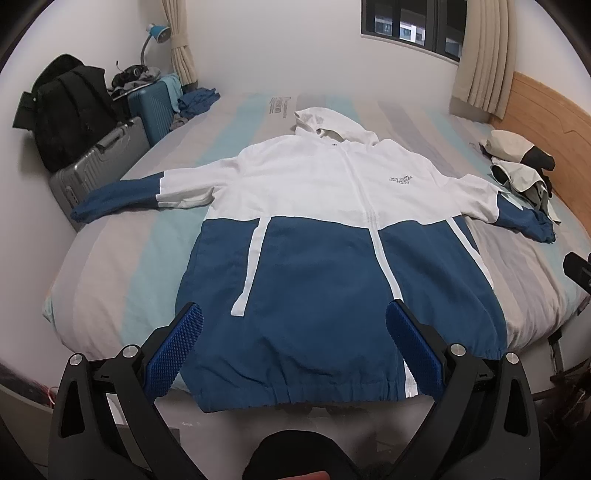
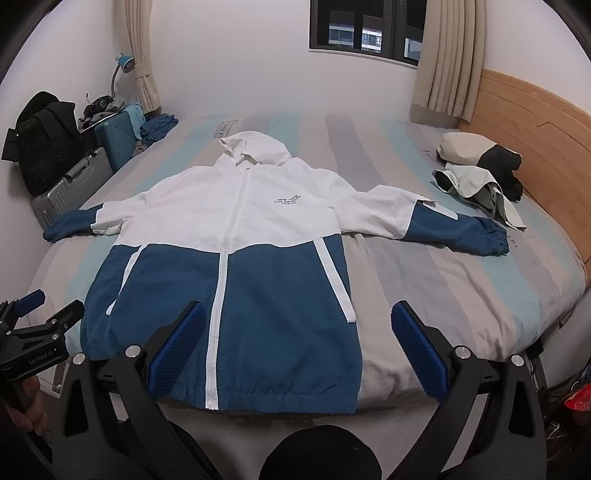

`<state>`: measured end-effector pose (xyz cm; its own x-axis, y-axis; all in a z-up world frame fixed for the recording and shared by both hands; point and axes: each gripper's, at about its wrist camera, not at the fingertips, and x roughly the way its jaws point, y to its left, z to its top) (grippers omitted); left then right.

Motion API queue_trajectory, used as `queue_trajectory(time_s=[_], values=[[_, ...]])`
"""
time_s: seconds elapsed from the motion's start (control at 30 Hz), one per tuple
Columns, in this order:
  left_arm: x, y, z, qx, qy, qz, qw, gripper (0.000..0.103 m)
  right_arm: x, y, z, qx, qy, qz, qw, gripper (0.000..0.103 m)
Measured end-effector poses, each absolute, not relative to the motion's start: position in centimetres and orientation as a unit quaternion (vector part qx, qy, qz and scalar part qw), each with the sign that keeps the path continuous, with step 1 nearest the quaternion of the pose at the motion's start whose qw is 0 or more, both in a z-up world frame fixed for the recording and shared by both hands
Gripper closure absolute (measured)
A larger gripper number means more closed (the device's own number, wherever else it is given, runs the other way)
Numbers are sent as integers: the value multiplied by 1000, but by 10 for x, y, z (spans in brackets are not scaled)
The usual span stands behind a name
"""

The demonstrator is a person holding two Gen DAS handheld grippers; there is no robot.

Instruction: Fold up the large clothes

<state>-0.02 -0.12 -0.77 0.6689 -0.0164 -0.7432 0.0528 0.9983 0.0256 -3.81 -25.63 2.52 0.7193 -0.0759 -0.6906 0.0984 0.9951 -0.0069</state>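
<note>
One hooded jacket (image 1: 332,236), white above and blue below, lies flat and face up on a bed (image 1: 122,236) with striped sheets, its two sleeves spread out to either side, its hood toward the far wall and its gathered hem at the near edge of the mattress. Two grippers hang just short of that hem, touching nothing. The left gripper (image 1: 293,350) faces the jacket's lower body with its jaws wide apart and empty; the right gripper (image 2: 297,350) sits over the hem's right corner, jaws likewise wide and empty. In the right wrist view the left gripper also shows at the lower left, held in a hand (image 2: 26,402). Against the left wall stand two suitcases, one grey (image 1: 99,162) and one teal (image 1: 151,107), with one black backpack (image 1: 62,110) on top of the grey case. A small pile of pale and dark clothes (image 2: 480,173) lies near the wooden headboard (image 2: 535,118) on the right. One blue desk lamp (image 1: 157,35) leans by the curtain.
</note>
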Motion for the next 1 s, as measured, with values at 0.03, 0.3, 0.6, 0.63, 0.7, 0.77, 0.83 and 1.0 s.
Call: queue_trajectory(time_s=[0.03,0.3,0.6,0.63,0.7,0.77,0.83,1.0], values=[[0,-1,-8,23,407,-20,913,6,-36,-258,26,15,371,-47,927,7],[0,3,-8,18,402,-15,915,6,-31,-256,22,9,377,-45,925,7],[22,18,-19,-7,415,-20,910,6,-19,-269,21,49,372,-13,927,7],[29,20,-22,-10,417,-19,909,6,-13,-272,19,47,368,-13,929,7],[55,27,-33,-6,420,-15,907,6,9,-280,11,39,364,-12,930,7],[92,34,-45,4,423,-5,906,6,43,-297,-2,34,364,-24,930,7],[131,38,-56,10,422,0,907,6,79,-322,-18,41,367,-38,929,7],[227,41,-81,21,429,5,903,6,177,-405,-62,36,405,-89,910,7]])
